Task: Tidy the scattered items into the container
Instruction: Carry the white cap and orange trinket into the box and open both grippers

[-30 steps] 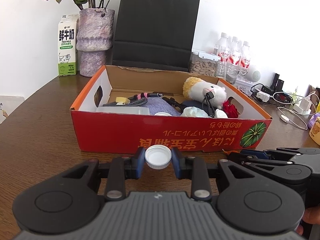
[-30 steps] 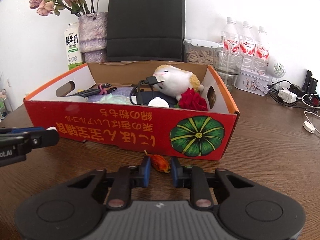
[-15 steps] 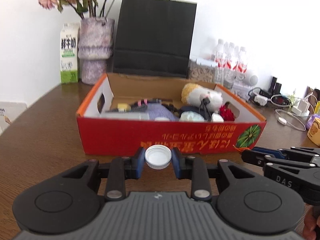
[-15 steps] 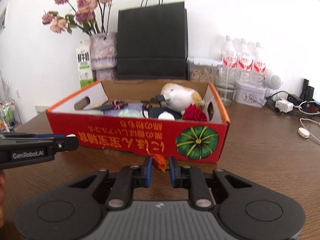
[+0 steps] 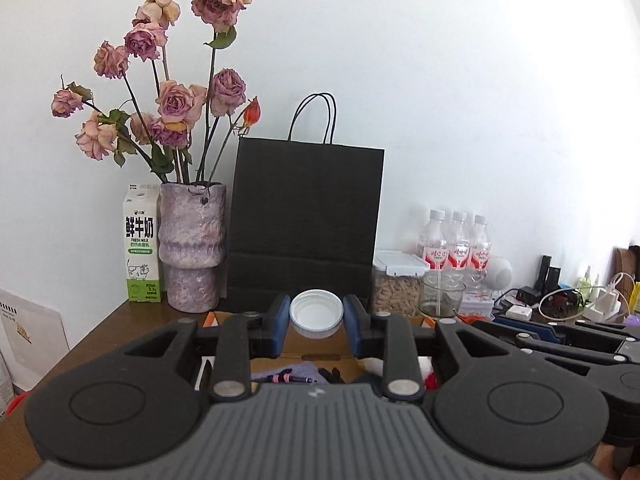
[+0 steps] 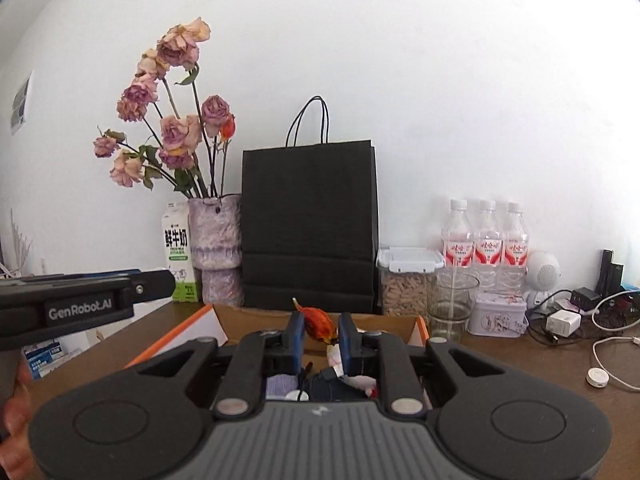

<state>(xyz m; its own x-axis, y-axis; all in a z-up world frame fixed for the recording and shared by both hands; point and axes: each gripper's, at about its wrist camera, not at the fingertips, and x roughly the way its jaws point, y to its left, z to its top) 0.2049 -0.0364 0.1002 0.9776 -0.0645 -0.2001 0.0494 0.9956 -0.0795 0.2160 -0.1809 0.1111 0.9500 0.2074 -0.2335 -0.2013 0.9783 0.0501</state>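
Left wrist view: we see the left gripper [image 5: 316,316] clamped on a white bottle cap [image 5: 316,313], blue fingers [image 5: 280,322] pressing both sides of it, open side of the cap facing the camera. Cap is held up over the cardboard box [image 5: 316,350]; only bits of the box interior show below the fingers, with a purple cloth [image 5: 280,372] and dark items inside. The right gripper's body enters at the right edge of this view.

Right wrist view: we see the right gripper [image 6: 319,330] closed on a small orange-red dried bud [image 6: 318,322], stem tip sticking up left. It hangs above the box, whose orange-edged rim [image 6: 180,330] shows to the left; inside we make out a purple cloth, a dark bundle and something white and red, too hidden to name. The left gripper, marked GenRobot.AI, reaches in from the left edge.

Behind the box: black paper bag [image 6: 310,226], vase with dried roses [image 6: 215,236], milk carton [image 6: 178,254], water bottles [image 6: 486,240], clear jar with white lid [image 6: 408,280], glass [image 6: 452,300], cables on the wooden table [image 6: 520,360].
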